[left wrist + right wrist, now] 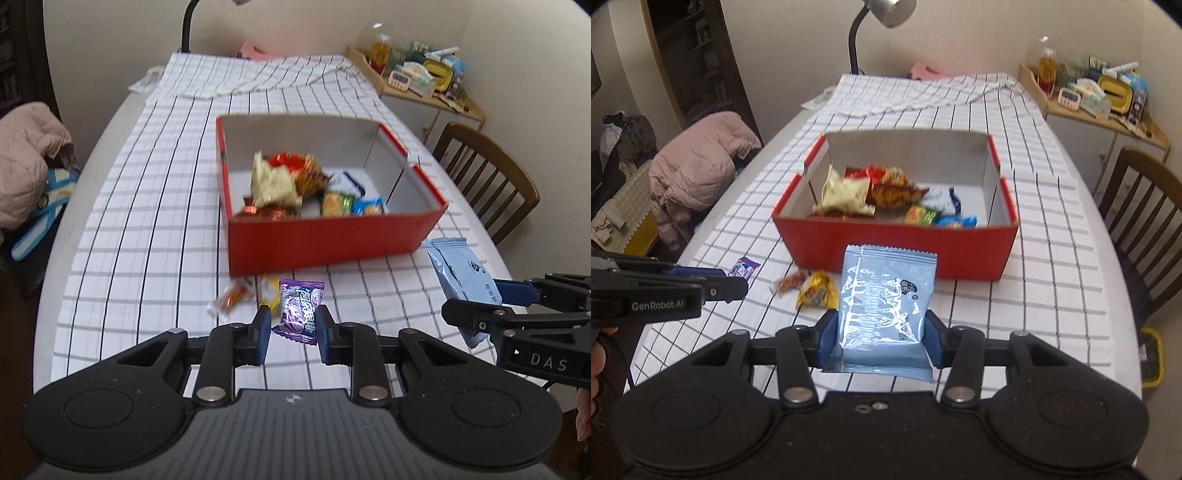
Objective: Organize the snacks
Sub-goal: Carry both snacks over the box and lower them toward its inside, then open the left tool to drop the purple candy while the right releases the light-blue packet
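Now the left gripper (290, 330) pinches a purple candy (300, 312), the right gripper (882, 328) clamps a pale blue packet (886, 295); only the right wrist view shows the yellow candy (817, 293) clearly, before the red box (897, 251).

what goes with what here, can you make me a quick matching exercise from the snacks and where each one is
Things:
1. purple candy
2. light blue packet
3. yellow snack pack
4. cream crinkled bag

Places:
A. inside the red box
B. held in the right gripper
C. lying on the checked cloth in front of the box
D. held in the left gripper

Pairs: 1-D, 2-B, 3-C, 4-A
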Demonstrator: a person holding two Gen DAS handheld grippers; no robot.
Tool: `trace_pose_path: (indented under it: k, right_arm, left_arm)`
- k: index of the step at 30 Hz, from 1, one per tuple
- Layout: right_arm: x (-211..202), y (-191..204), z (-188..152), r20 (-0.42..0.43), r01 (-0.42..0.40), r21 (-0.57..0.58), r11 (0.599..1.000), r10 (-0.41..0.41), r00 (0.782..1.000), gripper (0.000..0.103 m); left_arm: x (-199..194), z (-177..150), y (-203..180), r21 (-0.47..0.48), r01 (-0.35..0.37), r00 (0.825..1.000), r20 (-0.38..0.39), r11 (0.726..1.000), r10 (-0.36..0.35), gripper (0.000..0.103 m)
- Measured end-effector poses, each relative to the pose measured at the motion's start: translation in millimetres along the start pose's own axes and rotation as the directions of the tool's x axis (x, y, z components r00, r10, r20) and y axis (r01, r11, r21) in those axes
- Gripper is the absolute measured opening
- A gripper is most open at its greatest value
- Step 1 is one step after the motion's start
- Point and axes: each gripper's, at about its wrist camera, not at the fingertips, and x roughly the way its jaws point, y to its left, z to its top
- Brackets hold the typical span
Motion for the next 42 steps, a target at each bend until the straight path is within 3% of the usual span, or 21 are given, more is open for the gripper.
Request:
trace_pose_path:
  k: [12, 20, 31, 42]
  right_arm:
    - [-3.4, -29.0, 42.3, 0.067, 0.013, -0.033, 0.999, -0.011, 0.998, 0.047]
    - [12.4, -51.5, 74.3, 0.083, 0.015, -0.045, 0.999, -0.012, 0.996, 0.046]
    - [64.8, -78.9, 113.0, 0.027, 0.031, -0.076, 0.997, -0.029, 0.999, 0.047]
    - [123.5, -97.1, 135.0, -0.058, 0.008, -0.098, 0.995, -0.014, 0.998, 0.046]
  left_arm:
    - [0.7, 49.6, -33.5, 0.024, -0.029, 0.998, 0.052, 0.999, 0.028, 0.025]
    - [26.6, 78.4, -48.3, 0.007, -0.048, 0.998, 0.027, 0.999, 0.048, 0.025]
    - [75.8, 116.7, -55.4, -0.031, -0.089, 0.996, -0.024, 0.996, 0.088, 0.025]
    - [132.8, 135.3, -59.8, -0.039, -0.132, 0.987, -0.095, 0.991, 0.128, 0.025]
